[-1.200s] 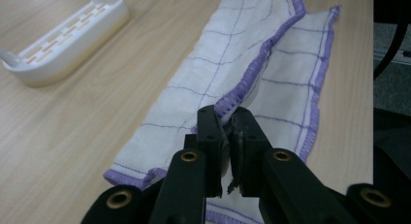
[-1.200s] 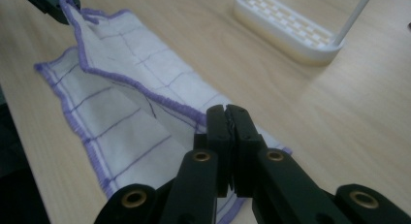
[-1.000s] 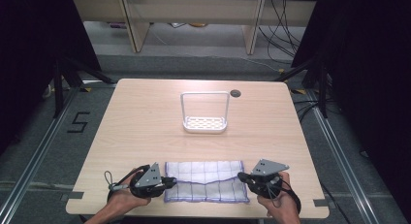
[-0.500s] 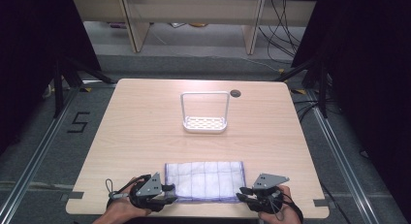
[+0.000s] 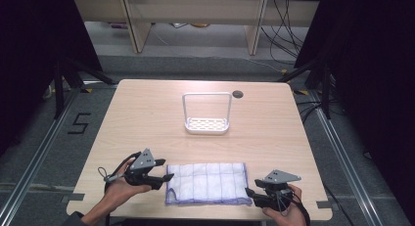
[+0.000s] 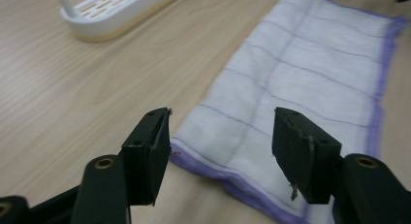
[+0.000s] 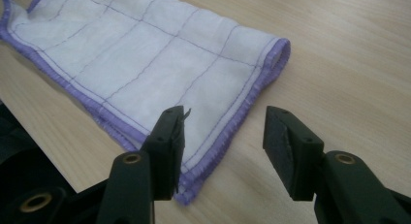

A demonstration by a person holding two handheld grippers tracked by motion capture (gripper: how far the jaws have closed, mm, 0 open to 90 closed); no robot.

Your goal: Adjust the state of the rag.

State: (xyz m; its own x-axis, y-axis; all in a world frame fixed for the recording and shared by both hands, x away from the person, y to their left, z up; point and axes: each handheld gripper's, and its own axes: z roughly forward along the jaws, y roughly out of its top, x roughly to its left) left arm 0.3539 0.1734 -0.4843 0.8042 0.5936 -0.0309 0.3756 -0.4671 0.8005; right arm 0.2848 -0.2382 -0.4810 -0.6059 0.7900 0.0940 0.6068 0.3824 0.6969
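The cloth (image 5: 208, 183) lies folded flat at the near edge of the tabletop (image 5: 147, 118), between the tools. The left tool (image 5: 164, 178) and right tool (image 5: 250, 195) have both just been opening; their jaws stand spread, apparently gripping nothing.

Your high camera sits above your edge of the table (image 5: 147, 113) and looks forward and down, far enough to take in all four corners. One camera rides on each hand-held gripper, low and very close to the table top, looking out between its two black jaws. All three views share the white cloth (image 5: 208, 182) (image 6: 300, 83) (image 7: 145, 54) by the near edge. The left one and the high one share the white rack (image 5: 206, 124) (image 6: 111, 10).
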